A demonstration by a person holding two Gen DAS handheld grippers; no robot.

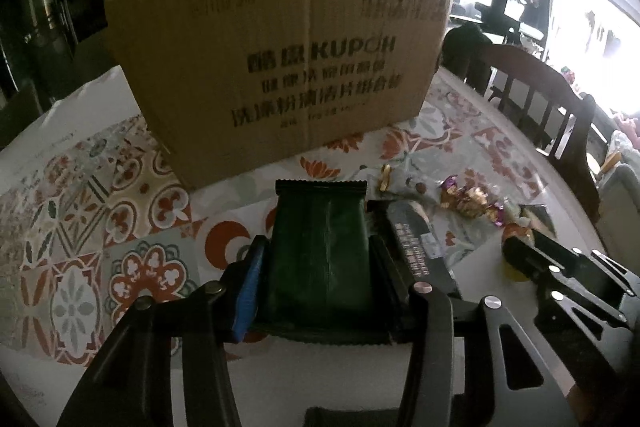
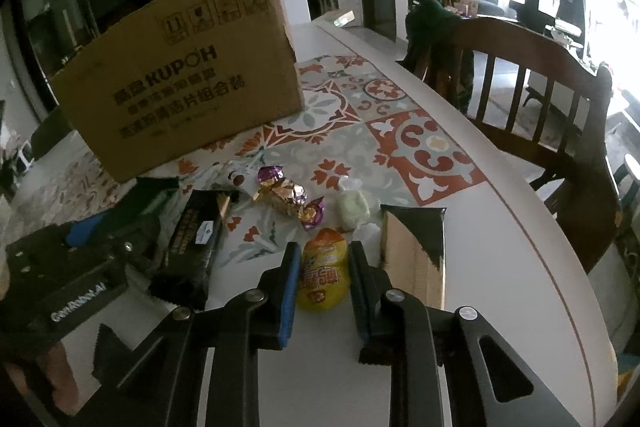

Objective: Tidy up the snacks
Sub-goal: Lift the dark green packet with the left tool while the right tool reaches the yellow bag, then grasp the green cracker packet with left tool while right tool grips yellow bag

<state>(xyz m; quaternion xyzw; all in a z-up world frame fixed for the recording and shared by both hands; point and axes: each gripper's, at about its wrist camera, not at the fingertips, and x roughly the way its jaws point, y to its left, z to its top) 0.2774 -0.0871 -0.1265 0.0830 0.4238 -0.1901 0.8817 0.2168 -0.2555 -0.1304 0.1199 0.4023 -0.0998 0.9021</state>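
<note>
While our left gripper (image 1: pixel 318 259) clamps the green packet (image 1: pixel 320 247), our right gripper (image 2: pixel 324 267) (jaws apart) could crush the yellow snack (image 2: pixel 322 277) if it squeezes hard.

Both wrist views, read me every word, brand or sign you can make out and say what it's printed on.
"KUPOH": brand in large print on the cardboard box.
Handling pictograms: a row on the box's upper part, right wrist view; details unreadable.
Chinese lines under the brand: too blurred to read.
"GenRobot.AI", roughly: on the left tool's body.
Red characters on the yellow snack packet: blurred.
Label on the black snack bar: too small.
</note>
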